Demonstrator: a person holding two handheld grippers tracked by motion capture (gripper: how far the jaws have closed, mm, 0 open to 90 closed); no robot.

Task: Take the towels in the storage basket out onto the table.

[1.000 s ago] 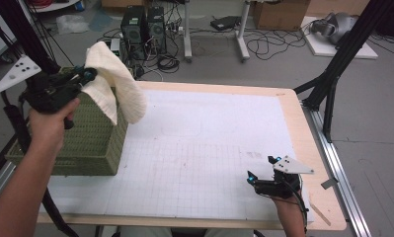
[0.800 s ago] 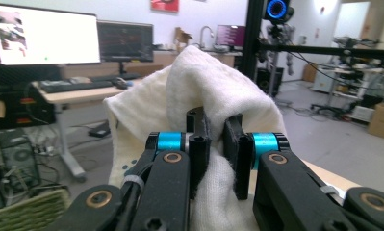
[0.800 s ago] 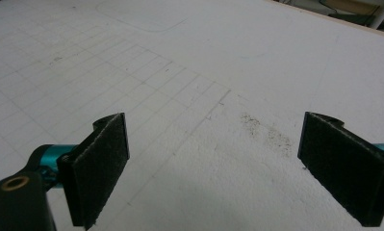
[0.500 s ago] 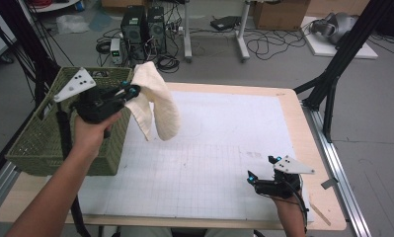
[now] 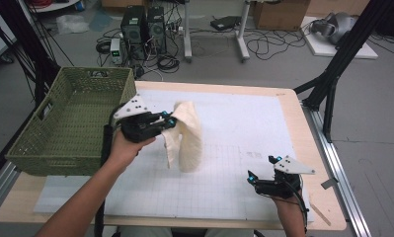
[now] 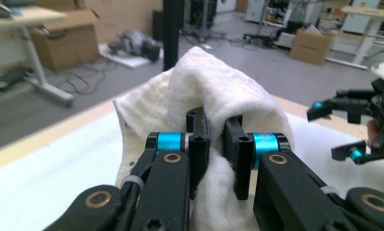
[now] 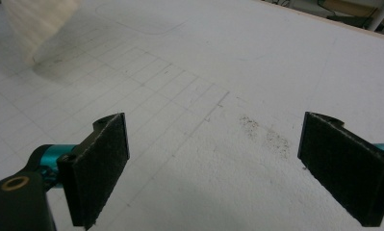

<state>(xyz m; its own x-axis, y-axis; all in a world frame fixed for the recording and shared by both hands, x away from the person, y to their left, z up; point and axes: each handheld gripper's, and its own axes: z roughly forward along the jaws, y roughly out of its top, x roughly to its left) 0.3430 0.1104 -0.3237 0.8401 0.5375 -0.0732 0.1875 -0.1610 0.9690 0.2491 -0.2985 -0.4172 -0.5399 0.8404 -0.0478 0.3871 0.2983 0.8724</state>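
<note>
Left tool (image 5: 171,121) clamping towel (image 5: 187,140), carried from basket (image 5: 71,123) over mat, right tool (image 5: 261,168) unmoved, agape

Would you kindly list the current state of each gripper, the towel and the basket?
Left gripper: shut on the towel, held above the mat.
Right gripper: open, nothing between its jaws, low over the mat.
Towel: cream, pinched at its top, hanging bunched with its lower end near the mat.
Basket: green woven, upright at the table's left edge, nothing visible inside.
Mat: white, gridded, lying flat.
</note>
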